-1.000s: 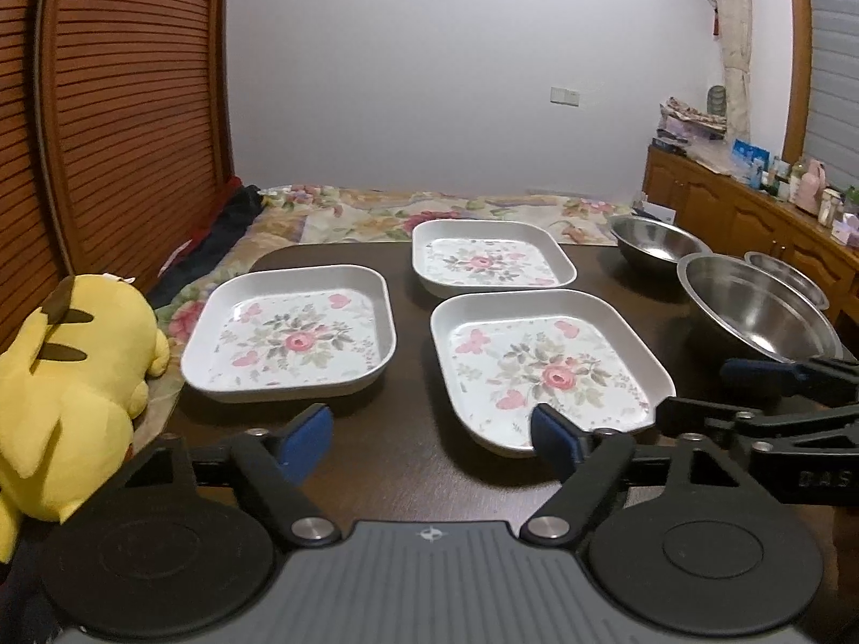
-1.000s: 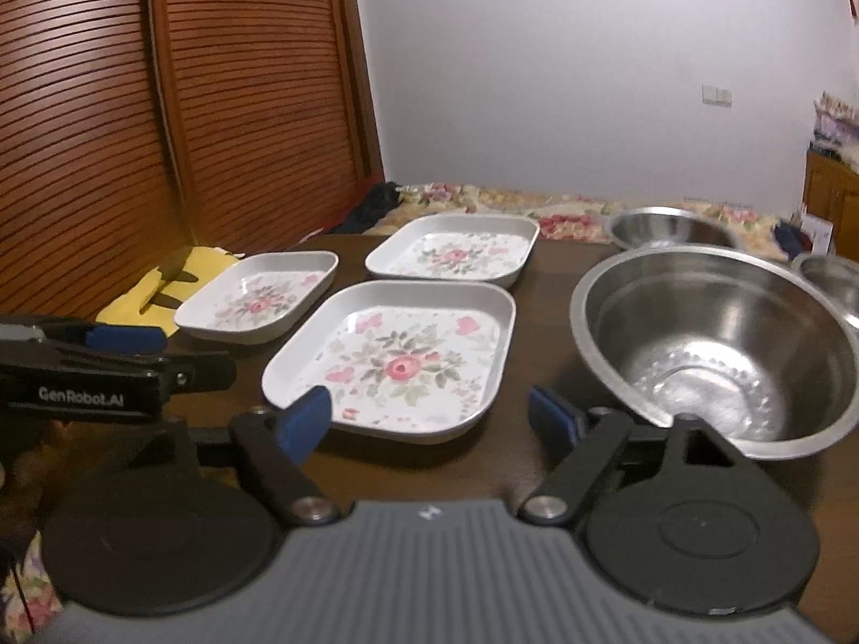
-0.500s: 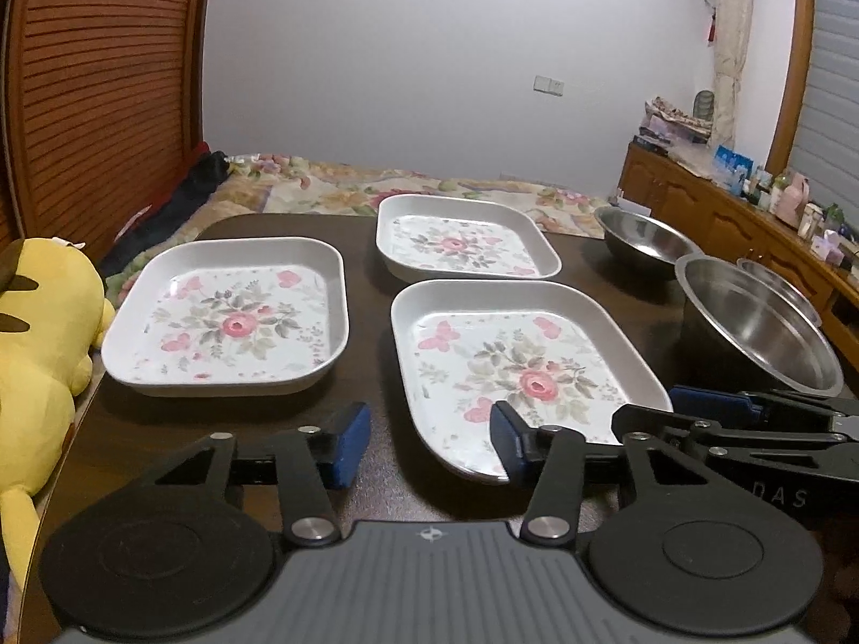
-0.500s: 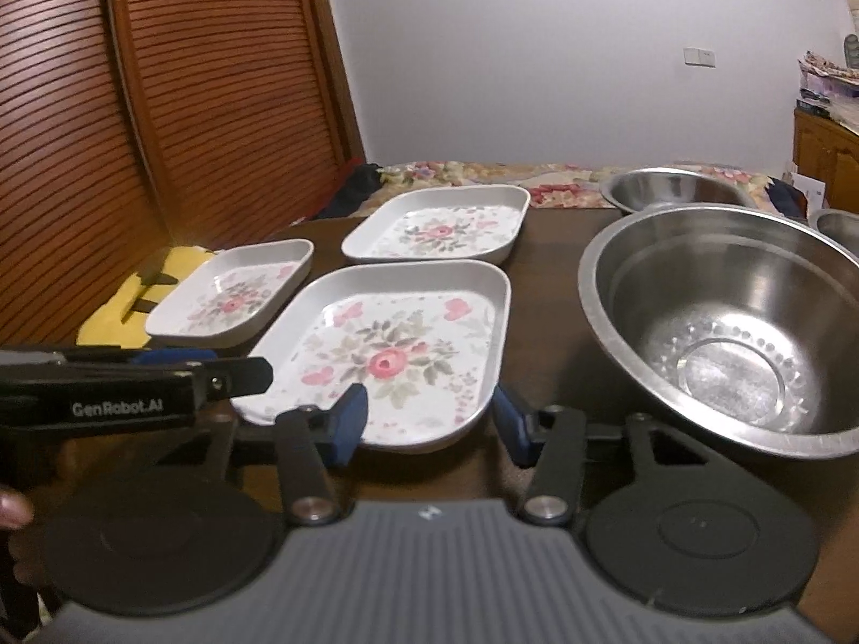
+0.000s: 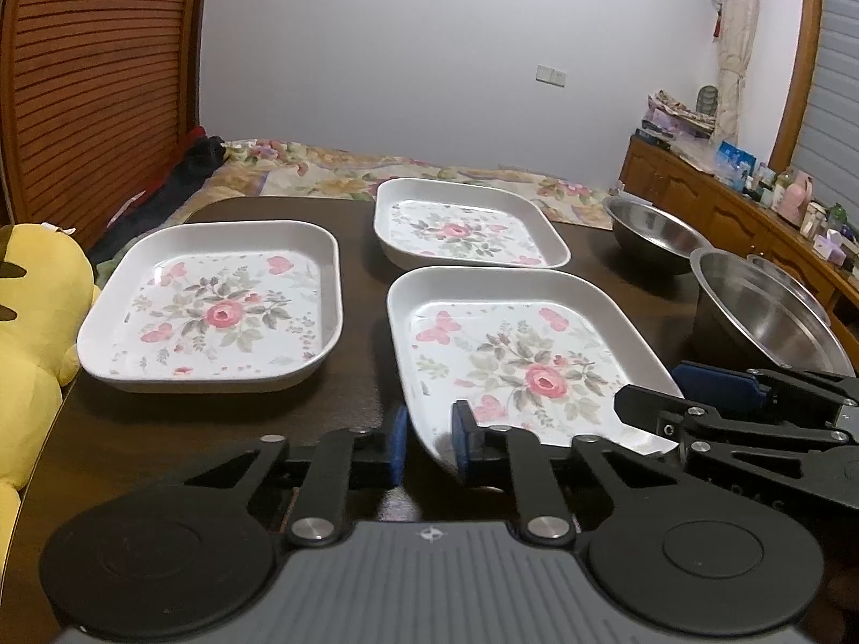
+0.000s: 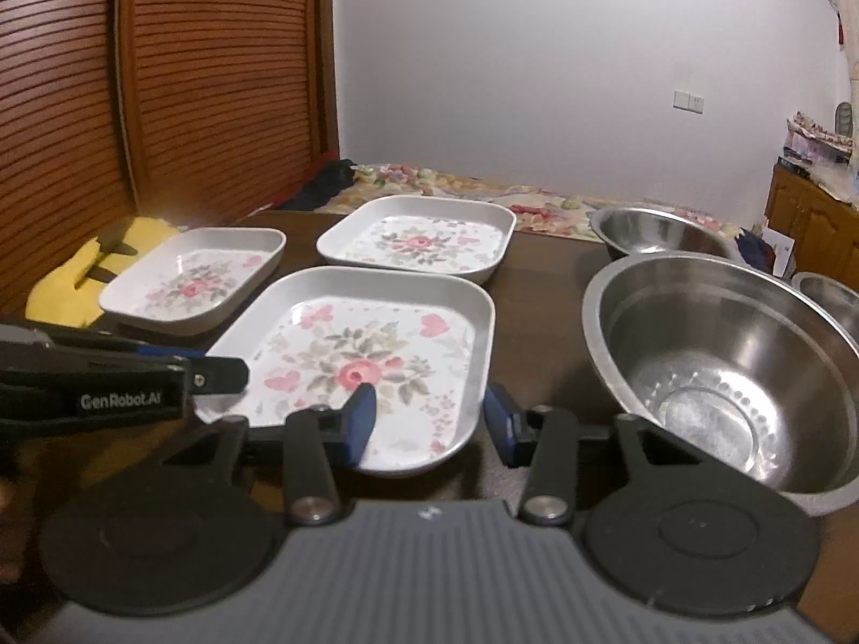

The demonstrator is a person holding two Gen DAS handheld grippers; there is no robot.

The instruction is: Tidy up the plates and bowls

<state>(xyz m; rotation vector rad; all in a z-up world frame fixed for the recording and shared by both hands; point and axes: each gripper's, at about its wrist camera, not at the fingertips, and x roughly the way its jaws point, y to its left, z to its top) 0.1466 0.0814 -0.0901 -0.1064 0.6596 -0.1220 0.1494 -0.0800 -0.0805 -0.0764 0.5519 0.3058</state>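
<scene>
Dark table: nearest floral plate at near edge. I bracket its rim, left gripper and right gripper both unclenched. Rigid, glossy, likely slippery; grip rim.

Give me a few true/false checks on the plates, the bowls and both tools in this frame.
1. Three floral plates, nearest plate, left plate and far plate, lie unstacked on the table. True.
2. The left tool and right tool each straddle a near corner of the nearest plate. True.
3. The large steel bowl holds a plate. False: it is empty.
4. The yellow plush sits on the far plate. False: it lies off the table's left edge.
5. The right tool is shut. False: its jaws stand apart.
</scene>
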